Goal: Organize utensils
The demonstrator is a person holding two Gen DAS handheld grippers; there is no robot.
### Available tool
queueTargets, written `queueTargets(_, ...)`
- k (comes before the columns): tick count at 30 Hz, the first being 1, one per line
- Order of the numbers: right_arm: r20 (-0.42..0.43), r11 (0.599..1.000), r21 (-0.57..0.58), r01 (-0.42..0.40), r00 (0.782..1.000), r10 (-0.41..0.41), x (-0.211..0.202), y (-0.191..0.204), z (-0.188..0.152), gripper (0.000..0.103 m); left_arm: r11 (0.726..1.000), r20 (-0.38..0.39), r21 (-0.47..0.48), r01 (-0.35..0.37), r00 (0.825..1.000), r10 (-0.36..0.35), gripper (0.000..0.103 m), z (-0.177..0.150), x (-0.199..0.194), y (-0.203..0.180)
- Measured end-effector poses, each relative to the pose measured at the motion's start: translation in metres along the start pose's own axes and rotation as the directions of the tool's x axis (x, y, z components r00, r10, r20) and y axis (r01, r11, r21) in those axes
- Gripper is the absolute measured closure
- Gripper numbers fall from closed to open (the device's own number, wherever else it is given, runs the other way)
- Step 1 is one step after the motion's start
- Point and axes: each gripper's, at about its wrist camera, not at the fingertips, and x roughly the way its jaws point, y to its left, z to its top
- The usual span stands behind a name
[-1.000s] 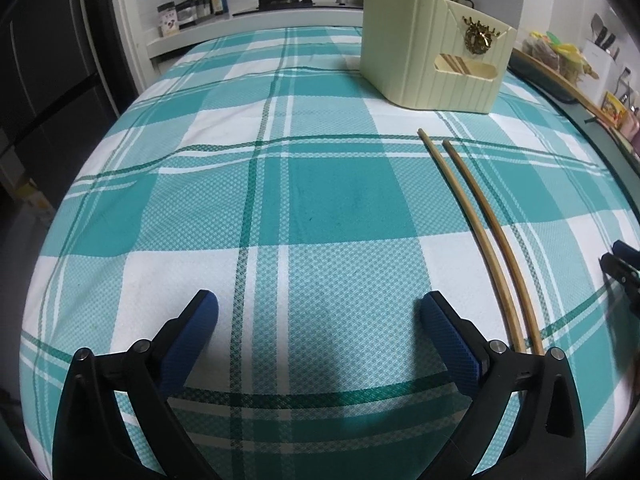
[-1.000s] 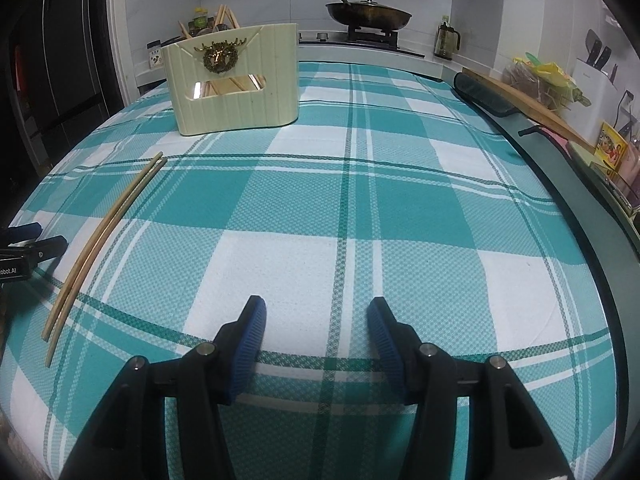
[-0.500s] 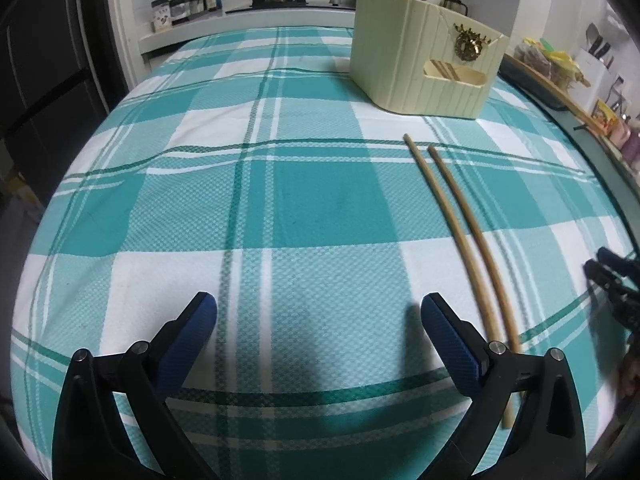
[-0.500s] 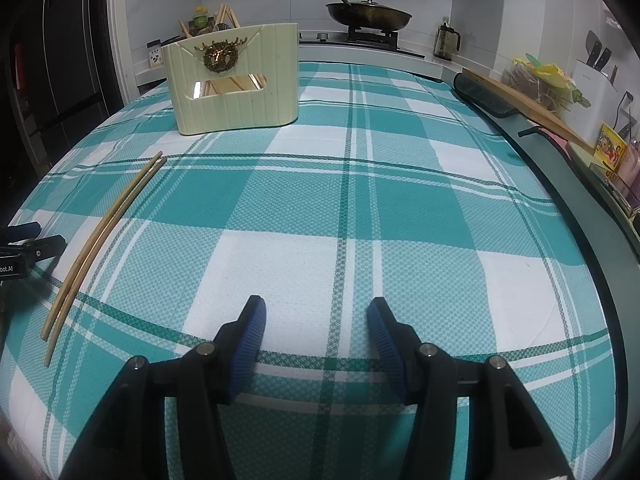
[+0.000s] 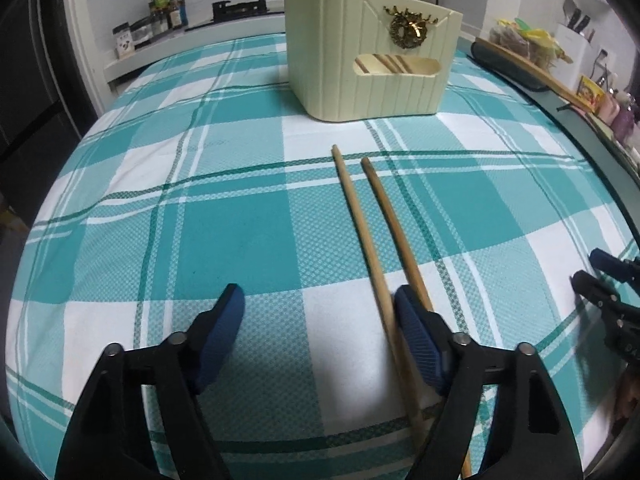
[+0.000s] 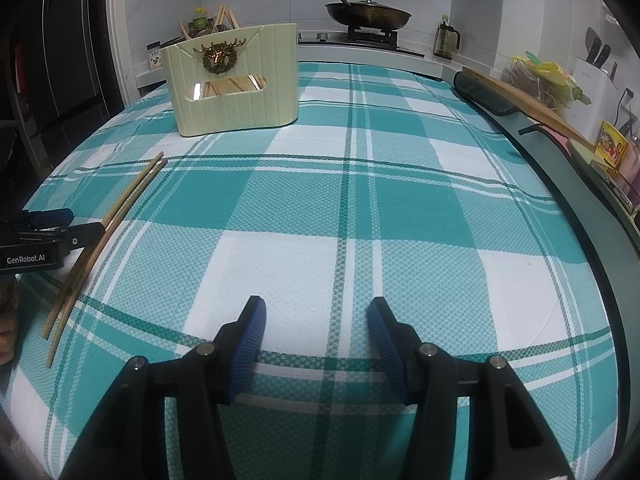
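Chopsticks (image 5: 374,236) lie on the bench (image 5: 224,240), long axis running from the left tongs (image 5: 320,312) toward the holder (image 5: 372,60), hugging their right pad while the jaws, just narrowing, grip nothing (right tongs (image 6: 314,330), farther off, gape empty).

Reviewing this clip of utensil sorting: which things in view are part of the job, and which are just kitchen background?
Part of the job:
- chopsticks on the cloth
- cream holder, with sticks already in it
- left gripper, jaws just closing, reaching the chopsticks
- right gripper, open over bare cloth

Background:
- pan
- bottles
- knife block
- cutting board
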Motion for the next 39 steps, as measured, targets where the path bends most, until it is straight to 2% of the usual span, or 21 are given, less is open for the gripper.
queueTargets(1,0.000,1.000,0.000,0.000,1.000,0.000,0.000,0.000,0.000,0.048,1.000,0.008,0.014,0.011,1.000,-0.011,0.052,-0.001,-0.002,-0.003)
queueTargets(3,0.000,1.000,-0.001,0.001,1.000,-0.001,0.000,0.000,0.000,0.048,0.999,0.010,0.023,0.032,0.999,-0.032,0.086,-0.002,-0.005,-0.006)
queueTargets(5,0.000,1.000,0.000,0.000,1.000,0.000,0.000,0.000,0.000,0.048,0.999,0.012,0.023,0.032,0.999,-0.033,0.096,-0.004,-0.008,-0.006)
queueTargets(6,-0.001,1.000,0.001,0.003,1.000,-0.003,0.000,0.000,0.000,0.048,0.999,0.012,0.013,0.037,0.999,-0.037,0.098,-0.006,-0.010,-0.003)
queueTargets(8,-0.013,1.000,0.013,0.006,1.000,-0.005,-0.003,0.004,0.002,0.048,0.999,0.009,-0.018,0.035,0.999,-0.035,0.098,-0.011,-0.015,0.005)
queueTargets(12,-0.020,0.986,-0.007,-0.168,0.986,0.168,-0.016,0.044,0.015,0.048,0.995,0.006,-0.098,0.031,1.000,-0.031,0.098,-0.023,-0.024,0.027)
queueTargets(16,-0.086,0.948,-0.086,-0.305,0.951,0.298,-0.006,0.112,0.029,0.049,0.992,0.005,-0.127,0.011,1.000,-0.011,0.098,-0.031,-0.032,0.040)
queueTargets(18,-0.110,0.940,-0.149,-0.308,0.949,0.294,0.005,0.142,0.034,0.049,0.991,0.001,-0.135,0.008,1.000,-0.008,0.098,-0.035,-0.034,0.045)
queueTargets(21,-0.127,0.943,-0.230,-0.241,0.968,0.216,0.023,0.170,0.036,0.052,0.990,-0.002,-0.142,0.004,1.000,-0.004,0.098,-0.041,-0.038,0.049)
queueTargets(22,-0.101,0.945,-0.264,-0.194,0.980,0.173,0.024,0.173,0.036,0.066,0.990,-0.001,-0.144,0.005,1.000,-0.006,0.098,-0.043,-0.039,0.049)
queueTargets(23,-0.088,0.946,-0.280,-0.166,0.985,0.147,0.024,0.173,0.037,0.074,0.990,0.000,-0.143,0.006,1.000,-0.006,0.098,-0.044,-0.040,0.049)
queueTargets(24,-0.092,0.950,-0.267,-0.161,0.986,0.141,0.024,0.169,0.038,0.089,0.990,0.001,-0.141,0.007,1.000,-0.007,0.098,-0.045,-0.040,0.048)
queueTargets(25,-0.099,0.957,-0.241,-0.163,0.985,0.143,0.024,0.161,0.039,0.094,0.990,0.002,-0.139,0.009,1.000,-0.009,0.098,-0.045,-0.040,0.047)
queueTargets(27,-0.095,0.968,-0.209,-0.140,0.988,0.123,0.023,0.141,0.039,0.097,0.990,0.011,-0.137,0.021,1.000,-0.020,0.098,-0.044,-0.040,0.043)
queueTargets(32,-0.090,0.994,-0.094,-0.051,0.995,0.042,0.014,0.072,0.028,0.098,0.993,0.017,-0.112,0.047,0.999,-0.045,0.098,-0.043,-0.039,0.025)
queueTargets(36,-0.098,0.999,-0.022,0.031,0.995,-0.033,0.003,0.015,0.015,0.098,0.995,0.026,-0.088,0.056,0.998,-0.054,0.098,-0.043,-0.038,0.009)
queueTargets(39,-0.105,0.999,-0.005,0.040,0.994,-0.040,-0.005,-0.009,0.008,0.096,0.996,0.031,-0.068,0.051,0.998,-0.049,0.094,-0.043,-0.038,-0.001)
